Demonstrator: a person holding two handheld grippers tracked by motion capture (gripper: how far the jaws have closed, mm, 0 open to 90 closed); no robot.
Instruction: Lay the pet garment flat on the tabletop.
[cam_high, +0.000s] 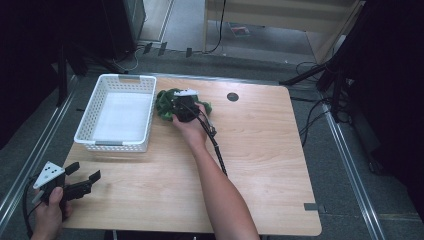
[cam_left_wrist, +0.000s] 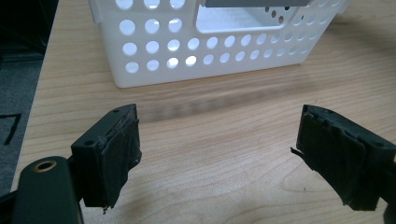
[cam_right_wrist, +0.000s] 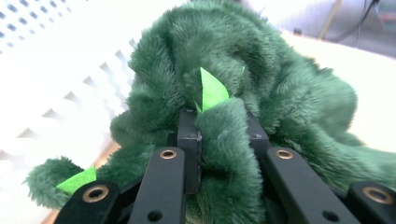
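Grey floor and dark stands ring a wooden table (cam_high: 260, 165) in the high view. A white basket (cam_high: 118, 111) sits at the table's far left, with nothing visible inside it. Just beside its right wall lies a green plush toy (cam_high: 168, 102), resting on the wood. The right gripper (cam_high: 181, 108) sits on the toy, the person's arm stretching up from the bottom edge and a cable trailing back along it. The left gripper (cam_high: 80, 176) hovers over the near left corner, well apart from the basket, its jaws spread with nothing between them.

From the left gripper view, the two black jaws stand wide apart over bare wood, and the basket's (cam_left_wrist: 196, 51) perforated end wall with its handle slot stands ahead.

From the right gripper view, the right gripper (cam_right_wrist: 222, 140) is clamped on a fold of the toy's (cam_right_wrist: 280, 88) dark green fur, with a bright green felt spike just above the jaws. The basket's wall (cam_right_wrist: 56, 84) glows white close on the left.
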